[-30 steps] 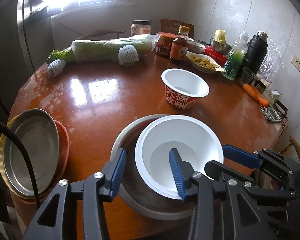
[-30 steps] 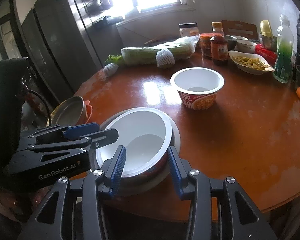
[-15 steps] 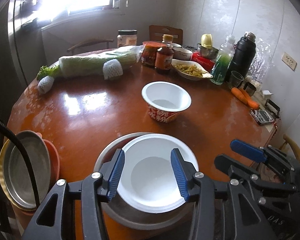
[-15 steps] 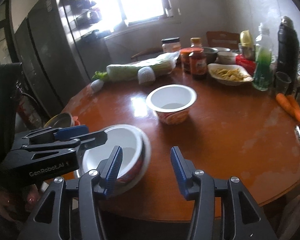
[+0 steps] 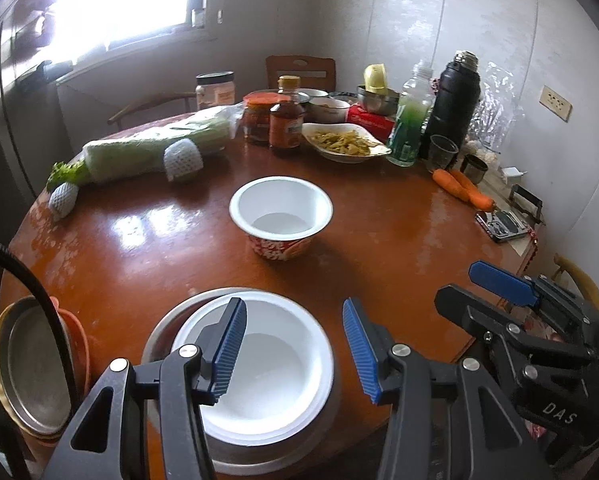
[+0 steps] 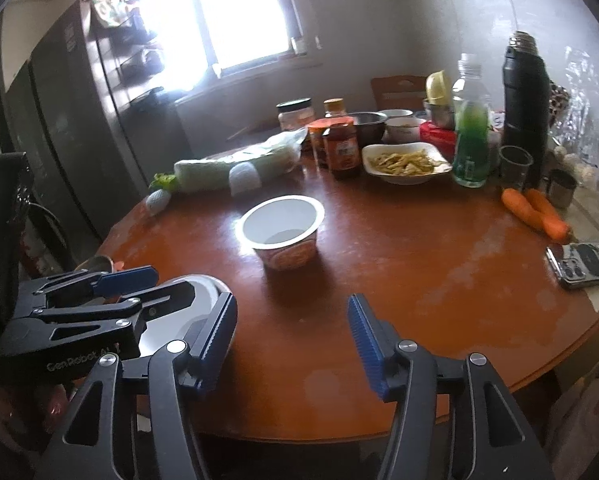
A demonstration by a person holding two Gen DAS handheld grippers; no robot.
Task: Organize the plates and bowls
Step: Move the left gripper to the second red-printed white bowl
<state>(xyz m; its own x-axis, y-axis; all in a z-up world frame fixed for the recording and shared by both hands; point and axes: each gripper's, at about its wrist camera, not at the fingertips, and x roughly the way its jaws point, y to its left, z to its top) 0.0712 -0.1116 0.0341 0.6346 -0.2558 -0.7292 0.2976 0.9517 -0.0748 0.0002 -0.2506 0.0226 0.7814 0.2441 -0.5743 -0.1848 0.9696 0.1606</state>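
both grippers, left gripper (image 5: 293,346) and right gripper (image 6: 291,338), opening, holding nothing; white bowl (image 5: 275,376) nested in steel basin (image 5: 159,332).

Over the round reddish-brown wooden tabletop (image 5: 379,240), the left gripper (image 5: 295,348) hangs with jaws opening and empty above a white paper bowl (image 5: 267,364) nested in a steel bowl (image 5: 159,328), another red-printed white paper bowl (image 5: 281,216) beyond.

Right gripper (image 6: 293,340): earlier closed around white bowl (image 5: 259,364) rim; now clear, jaws opening, nothing between, bowl at its 9 o'clock. Left gripper (image 5: 295,350): jaws opening, raised above bowl nested in steel bowl (image 5: 159,332).
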